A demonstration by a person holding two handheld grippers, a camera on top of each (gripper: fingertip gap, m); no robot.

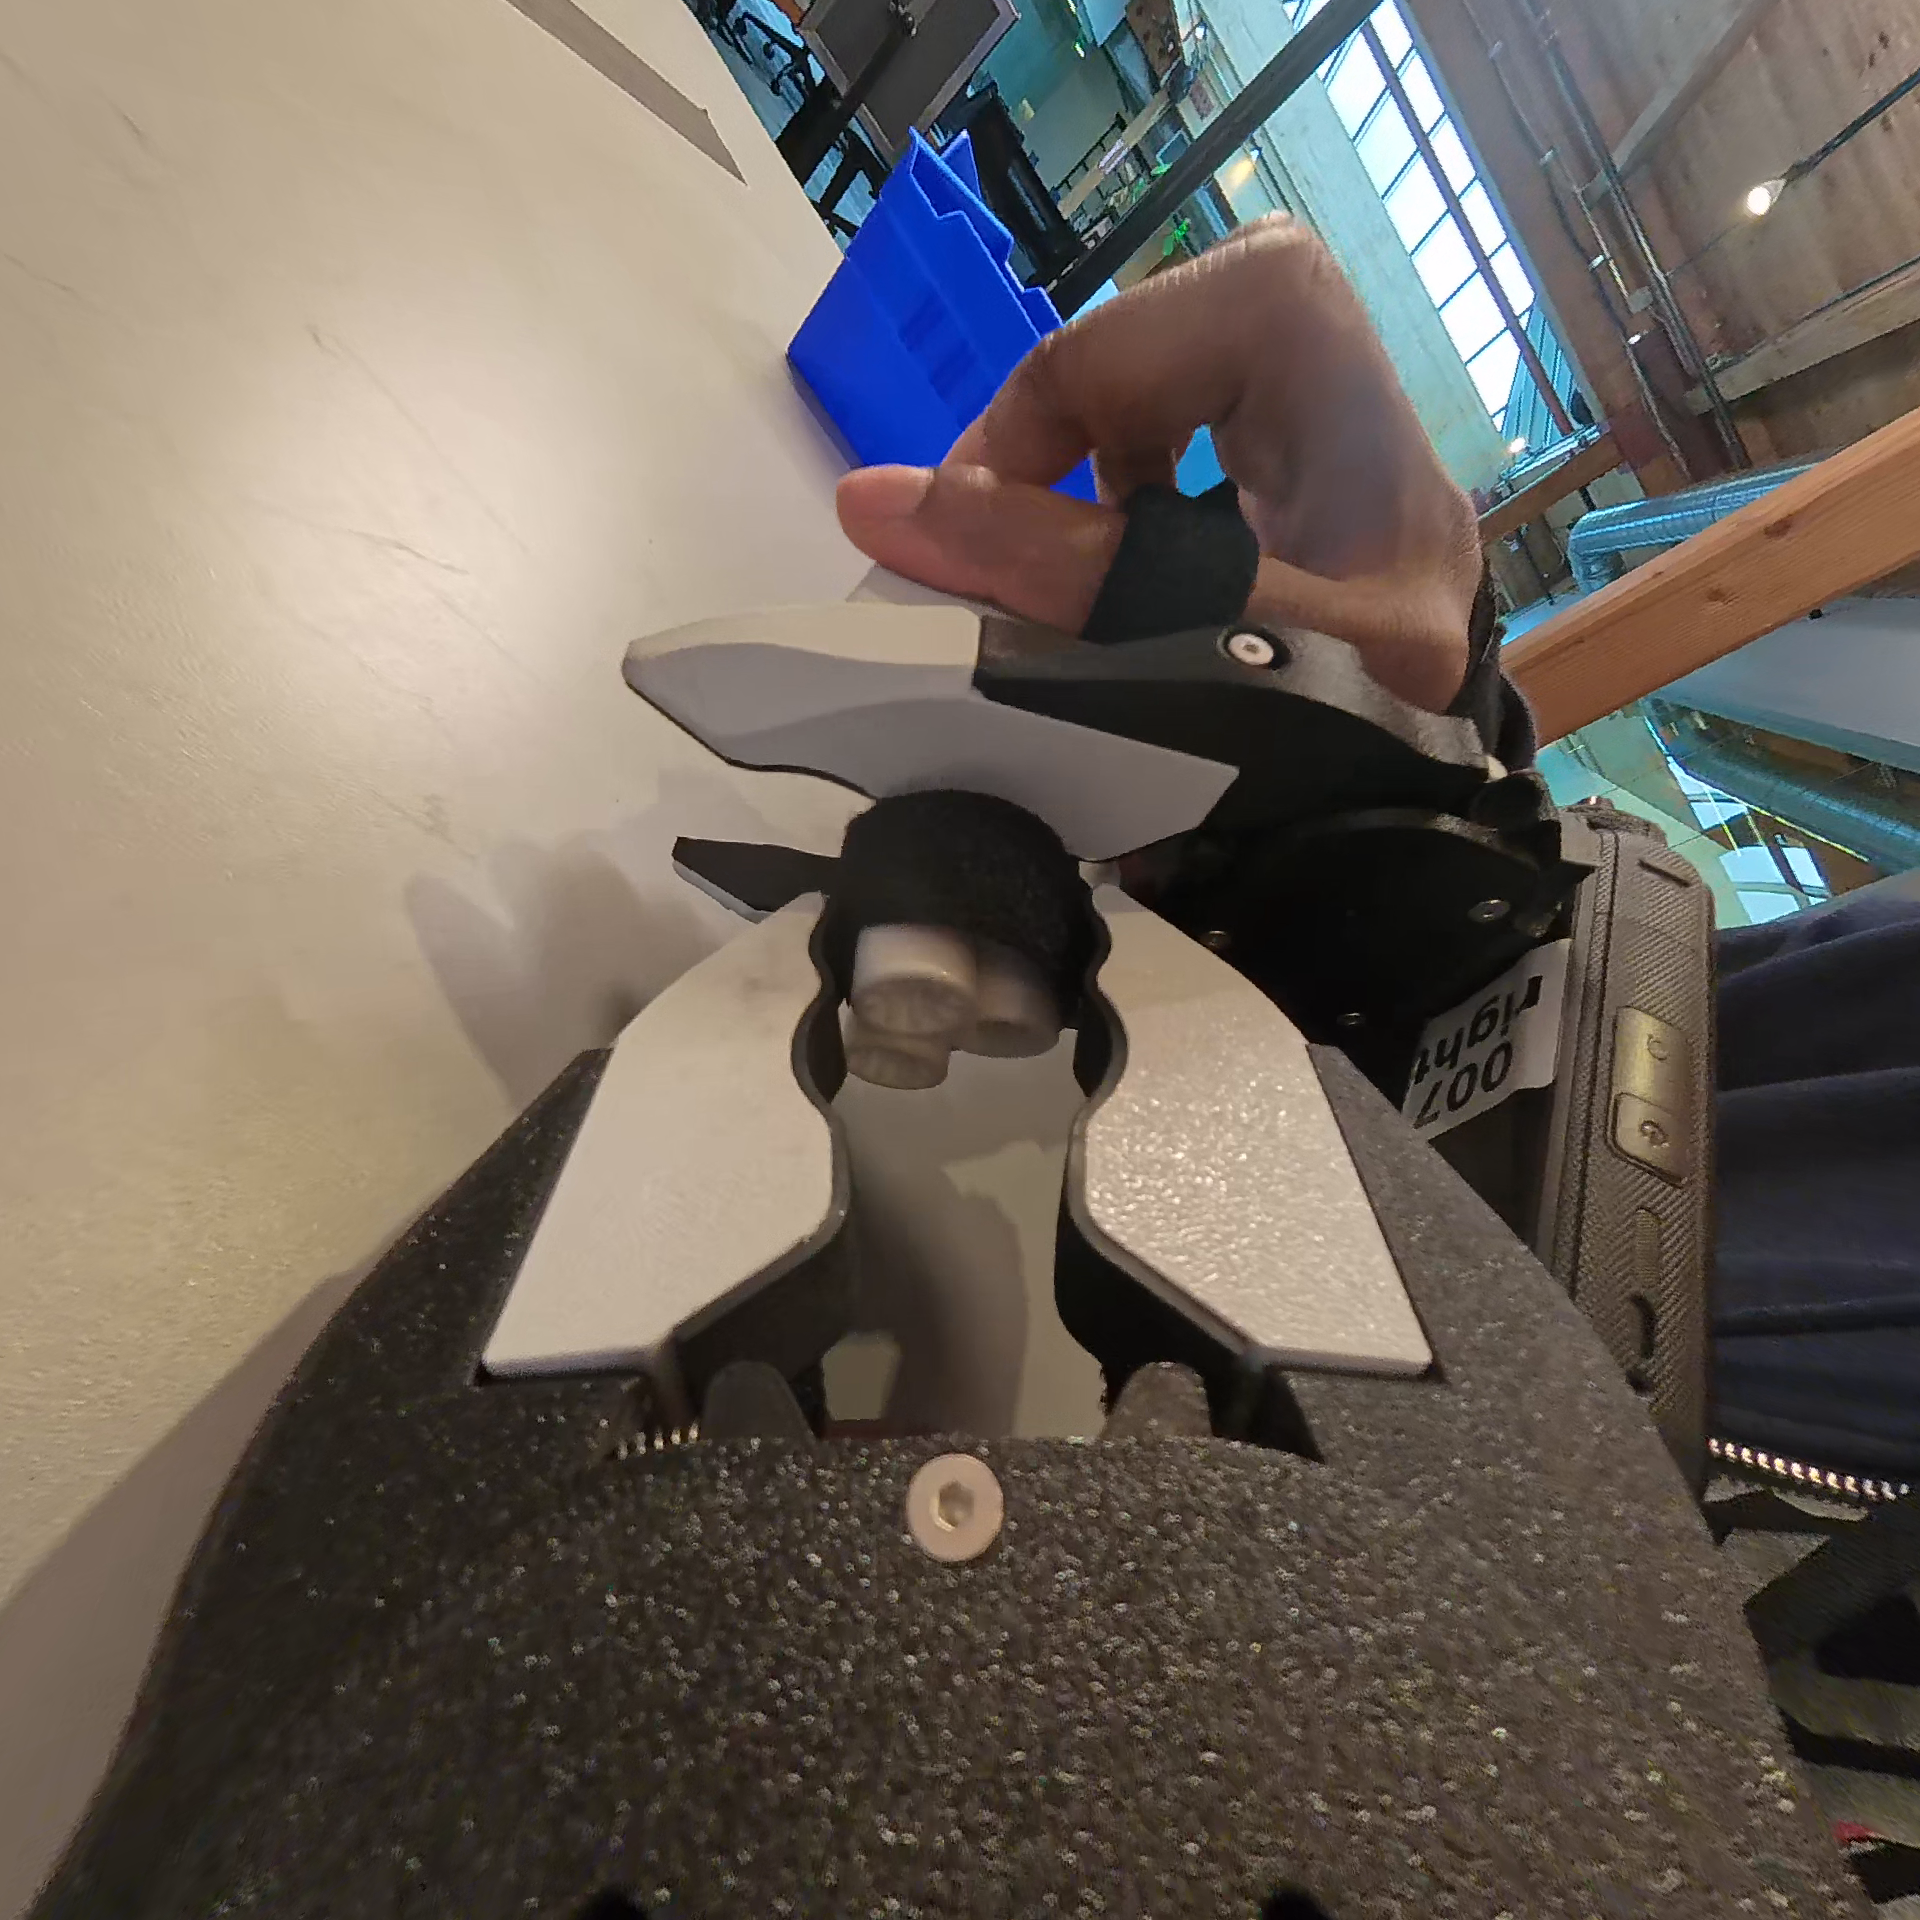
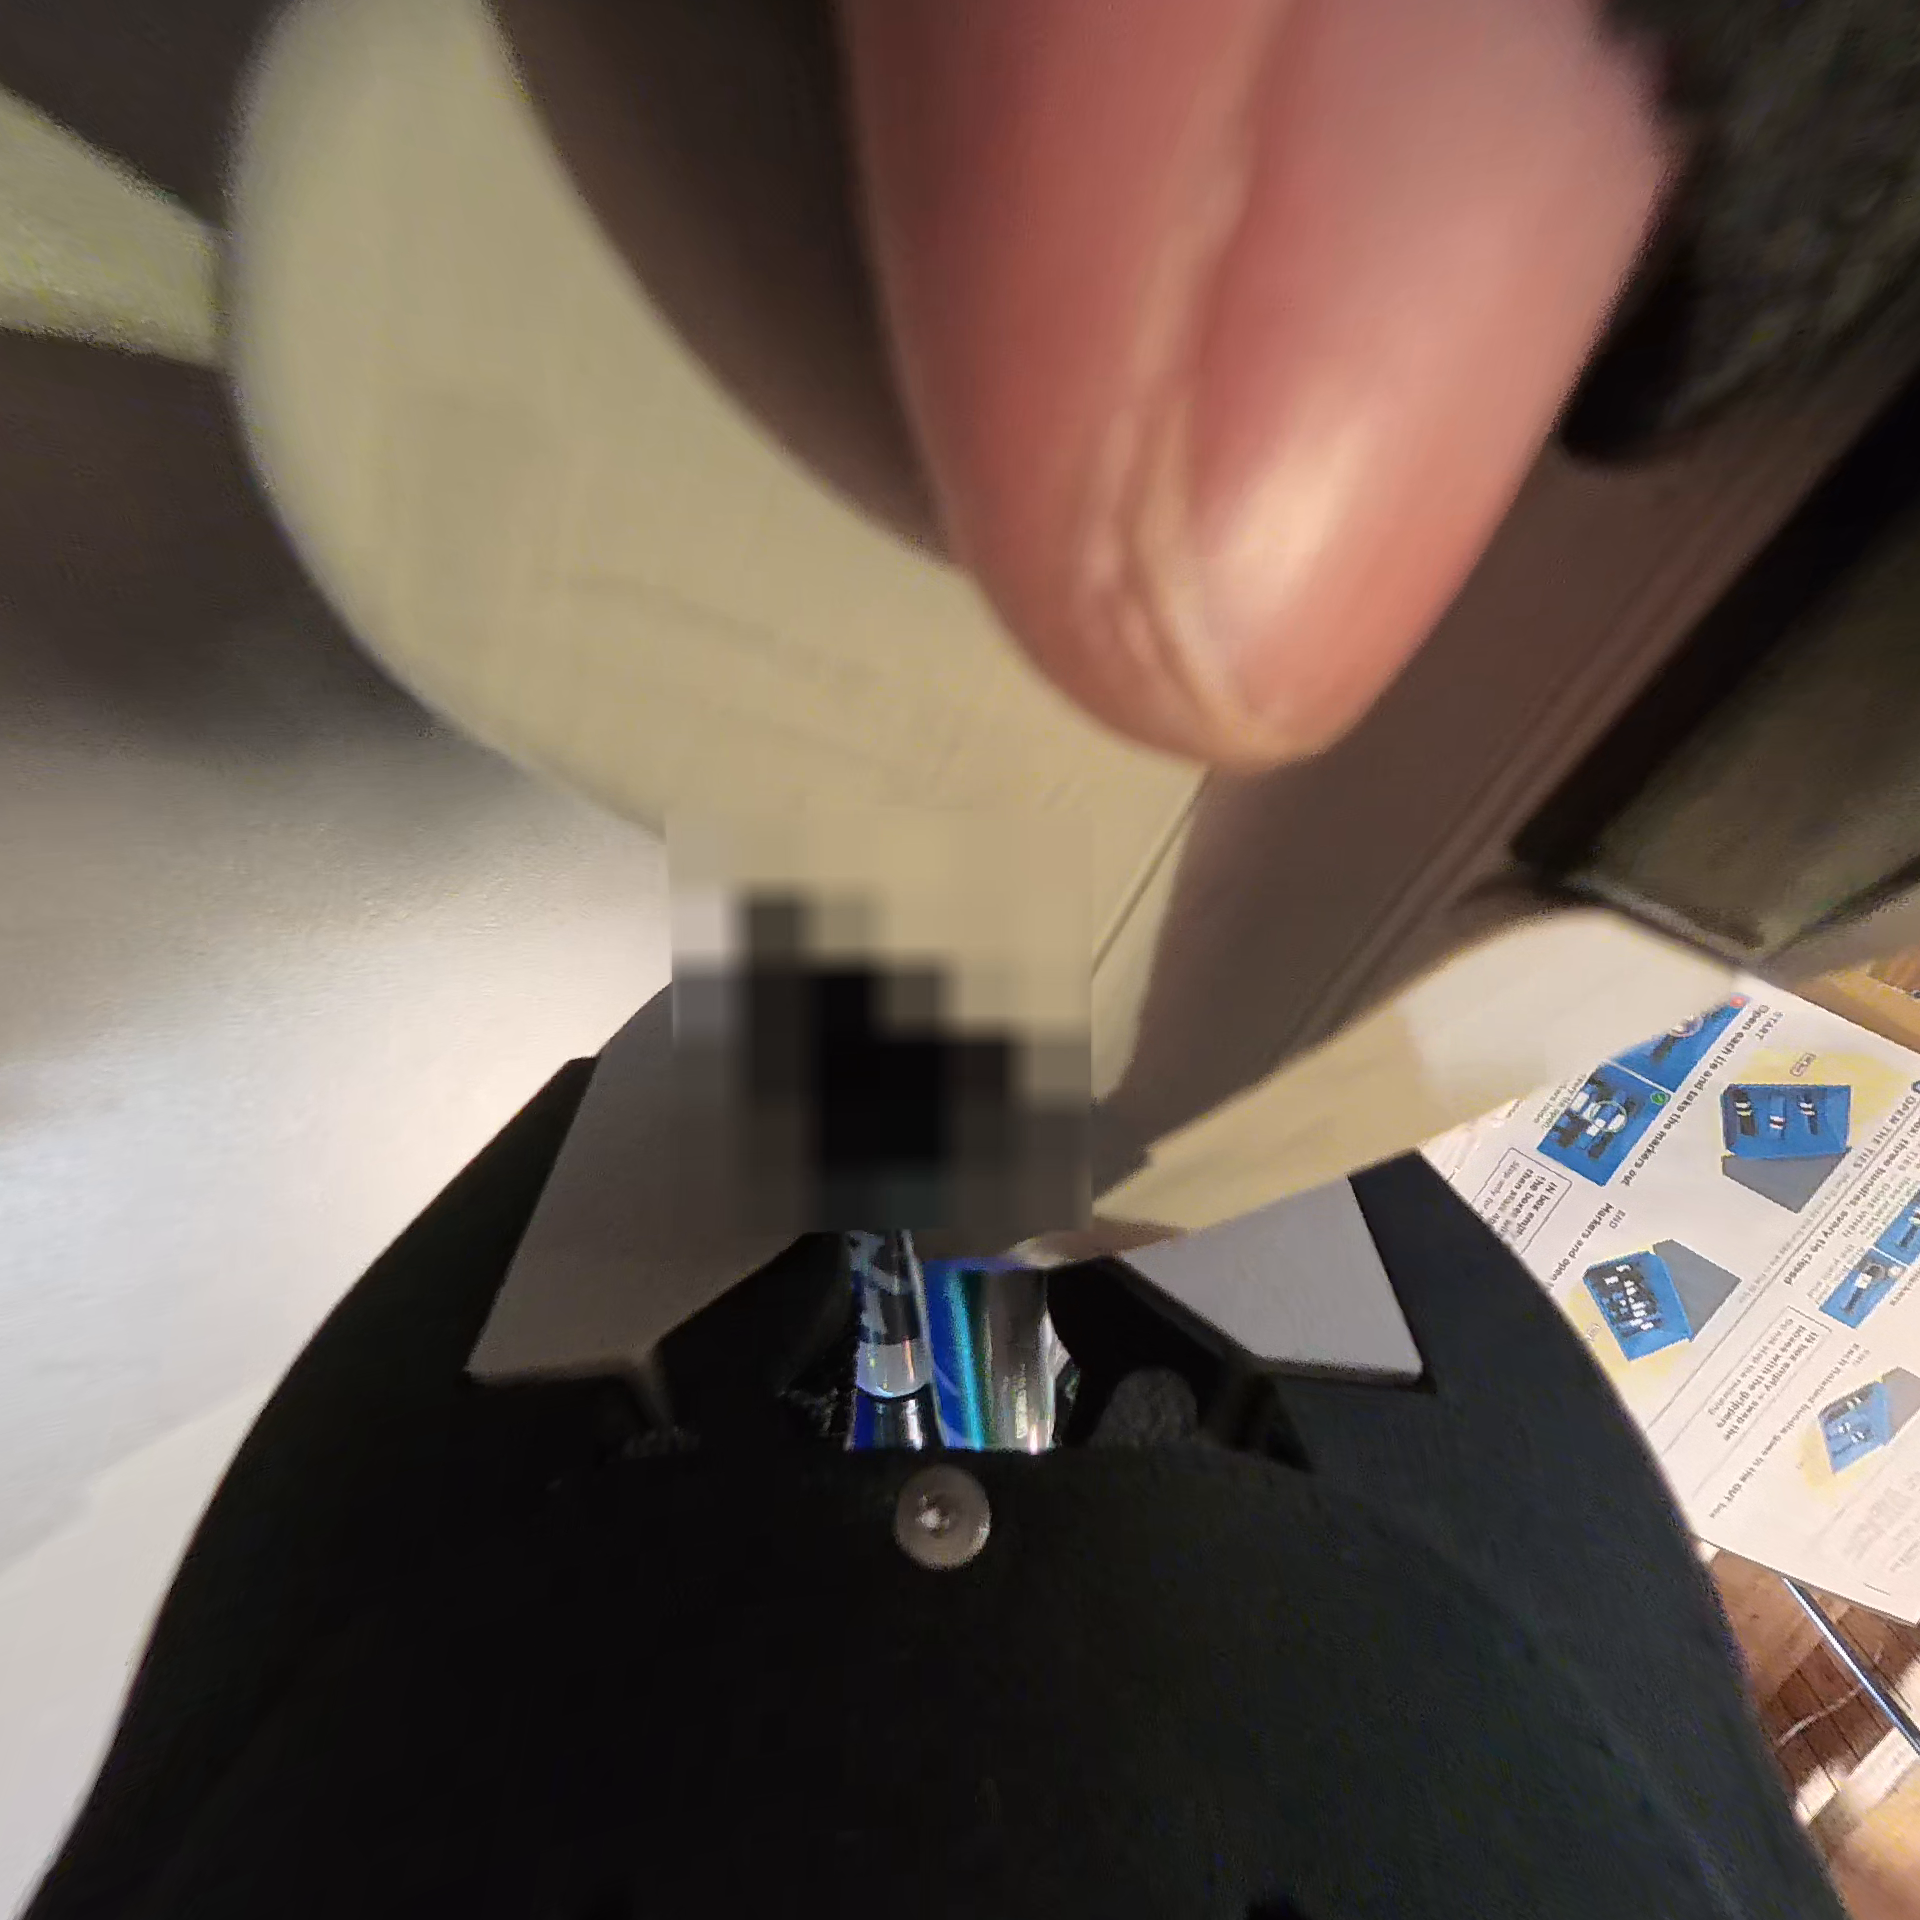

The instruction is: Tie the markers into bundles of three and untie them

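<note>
In the left wrist view my left gripper (image 1: 956, 966) is shut on a bundle of markers (image 1: 914, 997) that points its pale grey ends at the camera. A black strap (image 1: 956, 862) wraps the bundle and sits against both scalloped pads. My right gripper (image 1: 660, 758) reaches in from the right, turned on its side, one finger on top of the strap and the other under it. Whether the lower finger presses is hidden. In the right wrist view blue and white marker bodies (image 2: 966, 1340) show between that gripper's fingers, whose tips are covered.
A blue bin (image 1: 904, 343) stands on the pale table (image 1: 312, 623) beyond the grippers. A hand (image 1: 1195, 447) rests on the right gripper. A blurred thumb (image 2: 1247, 364) fills the top of the right wrist view. A printed instruction sheet (image 2: 1714, 1247) lies at the right.
</note>
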